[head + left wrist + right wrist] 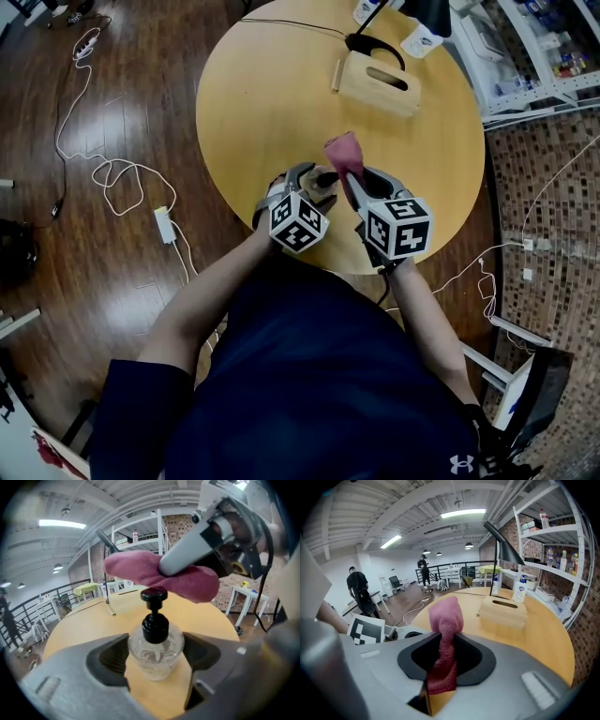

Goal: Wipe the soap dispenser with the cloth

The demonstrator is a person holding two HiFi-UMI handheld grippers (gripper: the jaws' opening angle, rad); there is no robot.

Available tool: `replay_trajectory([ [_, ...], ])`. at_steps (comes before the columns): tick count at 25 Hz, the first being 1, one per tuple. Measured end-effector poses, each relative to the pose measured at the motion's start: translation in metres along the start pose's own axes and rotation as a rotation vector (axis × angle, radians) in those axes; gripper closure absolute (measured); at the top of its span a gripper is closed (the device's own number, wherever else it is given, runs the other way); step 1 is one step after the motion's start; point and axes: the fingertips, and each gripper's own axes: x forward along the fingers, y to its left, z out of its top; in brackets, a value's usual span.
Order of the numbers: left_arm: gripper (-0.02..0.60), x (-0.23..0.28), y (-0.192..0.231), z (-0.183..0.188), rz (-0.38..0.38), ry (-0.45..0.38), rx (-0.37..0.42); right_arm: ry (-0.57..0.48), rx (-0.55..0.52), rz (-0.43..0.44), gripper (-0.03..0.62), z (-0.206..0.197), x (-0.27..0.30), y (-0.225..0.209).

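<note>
A clear glass soap dispenser with a black pump stands on the round wooden table. My left gripper is shut on it, both pads against the glass. In the head view only the black pump of the dispenser shows between the two grippers. My right gripper is shut on a pink cloth, whose free end sticks out past the jaws. In the left gripper view the cloth hangs just above the pump top, carried by the right gripper. From above, the cloth sits right beside the pump.
A wooden tissue box lies at the table's far side, with a black lamp base and a white bottle behind it. A white shelf rack stands to the right. Cables and a power strip lie on the floor at left.
</note>
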Motion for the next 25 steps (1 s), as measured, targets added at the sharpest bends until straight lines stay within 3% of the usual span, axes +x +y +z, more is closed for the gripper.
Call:
replay_trajectory([
  [6,0.229,0.0,0.001,-0.001,-0.001,0.006,0.002,-0.012,-0.062,0.099,0.502,0.0,0.01,0.046],
  [9,0.229,-0.002,-0.001,-0.002,-0.001,0.012,0.023,-0.036,0.016,0.067,0.5,0.0,0.009,0.028],
  [12,0.22,-0.018,-0.008,0.002,-0.01,-0.034,0.019,-0.078,0.11,0.01,0.5,0.0,-0.002,0.005],
  [14,0.215,-0.037,-0.009,0.004,-0.024,-0.078,-0.043,-0.125,0.195,-0.012,0.5,0.0,-0.013,-0.008],
  [17,0.218,-0.065,0.006,0.01,-0.057,-0.163,-0.229,-0.153,0.369,-0.037,0.5,-0.022,-0.025,-0.025],
  [20,0.329,-0.079,0.043,0.028,-0.022,-0.241,-0.402,-0.089,0.523,-0.018,0.5,-0.06,-0.02,-0.021],
  [22,0.341,-0.074,0.06,0.031,-0.004,-0.234,-0.451,-0.05,0.588,0.036,0.499,-0.072,-0.009,-0.005],
  [25,0.341,-0.054,0.062,0.028,-0.032,-0.168,-0.428,-0.03,0.604,0.081,0.499,-0.07,0.005,0.006],
])
